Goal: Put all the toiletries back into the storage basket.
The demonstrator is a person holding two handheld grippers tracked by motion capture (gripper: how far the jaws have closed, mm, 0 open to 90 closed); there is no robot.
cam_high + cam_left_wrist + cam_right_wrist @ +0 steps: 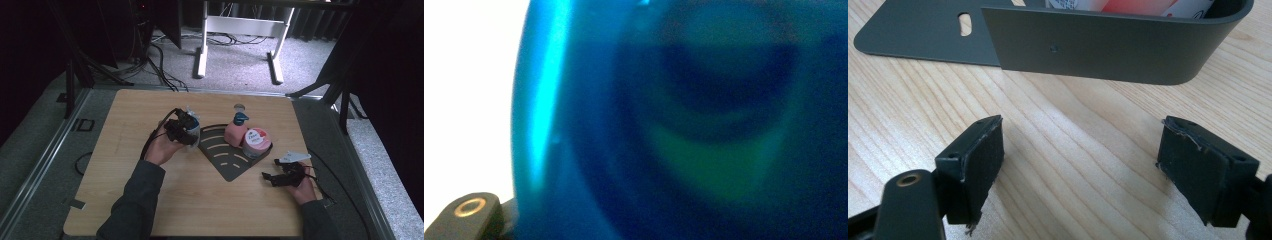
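Light wood grain covers the bench [125, 165], which carries a dark grey corner-shaped tray [227, 162] with curved slots in its floor and a low rounded wall.

Left claw [186, 131]: it sits at the tray's left edge, wrapped against a clear container with blue contents [194, 125]. In the left gripper view the blue container [684, 125] stands pressed up against the lens, blurred, with one black jaw tip at the bottom left corner. Whether the jaws actually pinch the container cannot be told — the contact surfaces are hidden. The left hand [162, 148] grips the tool from behind.

Right claw [272, 177]: it lies low over the bench, just off the tray's right corner, held by the right hand [304, 190]. In the right gripper view the right claw [1080, 165] is spread wide, with bare wood between the two worn black pads [983, 160] and nothing held. Directly ahead of it stands the tray's rounded wall [1098, 47].

Beyond the right claw, inside the tray's far corner, stand a pink bottle with a blue cap [235, 131] and, touching it, a round tub with a white-and-red lid [256, 141] — the tub nearer the claw.
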